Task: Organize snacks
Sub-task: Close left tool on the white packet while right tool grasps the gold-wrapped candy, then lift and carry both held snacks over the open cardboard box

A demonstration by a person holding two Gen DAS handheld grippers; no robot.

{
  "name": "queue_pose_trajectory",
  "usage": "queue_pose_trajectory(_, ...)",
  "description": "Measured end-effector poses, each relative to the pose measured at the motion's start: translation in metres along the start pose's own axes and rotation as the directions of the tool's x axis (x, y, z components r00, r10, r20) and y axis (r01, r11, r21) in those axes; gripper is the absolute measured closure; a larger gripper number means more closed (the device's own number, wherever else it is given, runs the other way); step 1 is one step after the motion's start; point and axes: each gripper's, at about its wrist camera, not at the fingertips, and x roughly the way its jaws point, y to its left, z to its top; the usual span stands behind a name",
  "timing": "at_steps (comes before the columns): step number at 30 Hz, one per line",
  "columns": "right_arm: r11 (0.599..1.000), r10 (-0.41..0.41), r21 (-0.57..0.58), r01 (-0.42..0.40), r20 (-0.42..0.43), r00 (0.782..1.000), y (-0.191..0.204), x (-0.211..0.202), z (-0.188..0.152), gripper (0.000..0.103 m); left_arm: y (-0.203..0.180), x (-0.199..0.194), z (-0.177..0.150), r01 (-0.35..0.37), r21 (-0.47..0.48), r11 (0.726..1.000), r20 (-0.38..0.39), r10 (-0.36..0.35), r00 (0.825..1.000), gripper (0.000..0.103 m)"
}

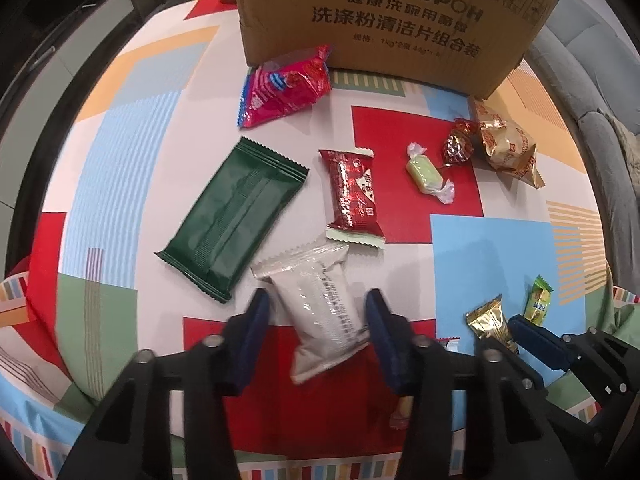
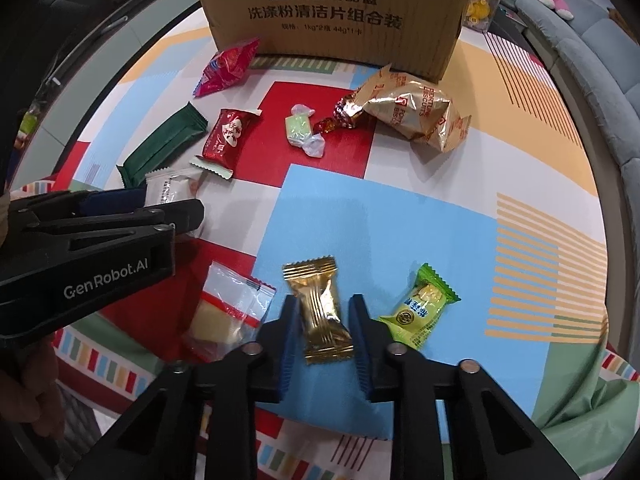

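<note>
My left gripper (image 1: pixel 318 306) is open, its blue pads on either side of a white snack packet (image 1: pixel 320 312) lying on the patterned cloth. My right gripper (image 2: pixel 322 312) is open around a small gold-wrapped snack (image 2: pixel 322 312), pads close to its sides. The left gripper also shows in the right wrist view (image 2: pixel 172 208). A cardboard box (image 1: pixel 384 12) stands at the far side of the table. A dark green packet (image 1: pixel 236 220), a red packet (image 1: pixel 354 196) and a pink-red bag (image 1: pixel 286 86) lie between the left gripper and the box.
A green wrapped candy (image 2: pixel 300 132), a red foil candy (image 2: pixel 344 114) and a gold biscuit bag (image 2: pixel 416 112) lie near the box. A yellow-green packet (image 2: pixel 420 312) and a clear packet (image 2: pixel 228 312) flank the right gripper. A grey sofa (image 2: pixel 600 80) runs along the right.
</note>
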Motion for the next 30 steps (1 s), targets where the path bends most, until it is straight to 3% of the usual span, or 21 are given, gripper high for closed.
queue_pose_trajectory(3, 1.0, 0.0, -0.001, 0.0, 0.002, 1.0, 0.0, 0.002, -0.001, 0.08, 0.002, 0.0, -0.002, 0.01, -0.009, 1.0, 0.002, -0.01, 1.0, 0.07)
queue_pose_trajectory(30, 0.997, 0.014, 0.08, -0.019, 0.065, 0.998, -0.016, -0.031, -0.004, 0.084, 0.004, -0.056, -0.022, -0.007, 0.044, 0.999, 0.097, 0.003, 0.995, 0.071)
